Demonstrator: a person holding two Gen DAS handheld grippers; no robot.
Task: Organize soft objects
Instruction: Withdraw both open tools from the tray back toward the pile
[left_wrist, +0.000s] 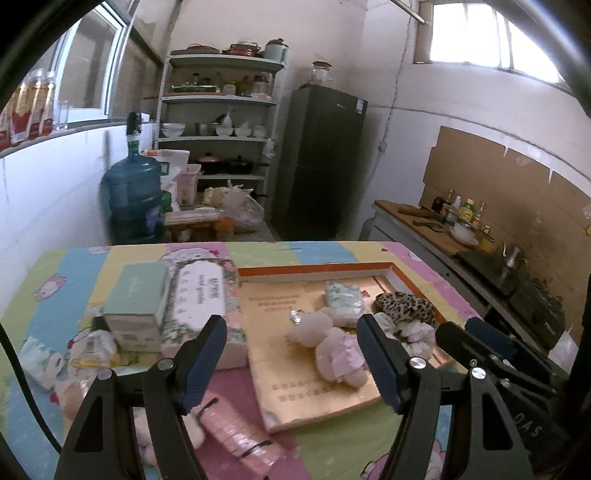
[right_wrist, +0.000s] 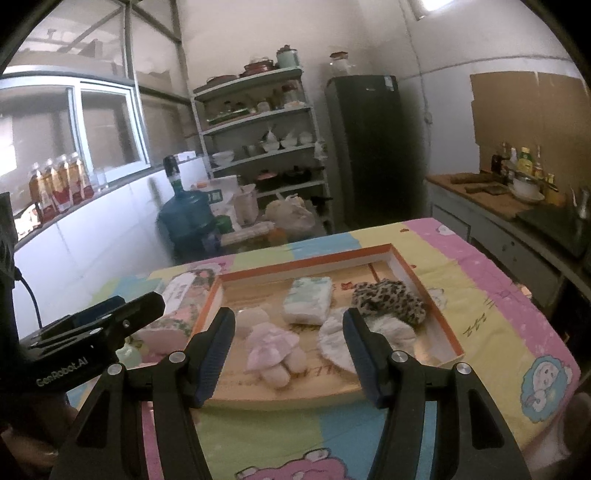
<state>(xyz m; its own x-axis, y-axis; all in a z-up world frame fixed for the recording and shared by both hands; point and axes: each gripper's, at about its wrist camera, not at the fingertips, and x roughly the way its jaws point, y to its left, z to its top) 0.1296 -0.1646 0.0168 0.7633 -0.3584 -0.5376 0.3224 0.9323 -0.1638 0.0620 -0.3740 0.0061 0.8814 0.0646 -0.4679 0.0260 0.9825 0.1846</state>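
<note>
Soft toys and cloths are gathered in the shallow orange-rimmed tray (right_wrist: 439, 291) on the cartoon-print surface (right_wrist: 491, 295): a pink plush doll (right_wrist: 273, 347) lies near its front, a wrapped white pack (right_wrist: 308, 301) sits behind it, and a leopard-print cloth (right_wrist: 391, 301) rests on a white fluffy cloth (right_wrist: 388, 328) to the right. Left tool (left_wrist: 291, 338) hangs over the tray's near left corner, jaws wide, nothing between them. Right tool (right_wrist: 288, 328) hovers at the tray's front edge, jaws wide and empty too. Outside the tray on the left stand a flowery tissue pack (left_wrist: 203, 295) and a green box (left_wrist: 136, 295); a pink roll (left_wrist: 236, 432) lies nearer.
</note>
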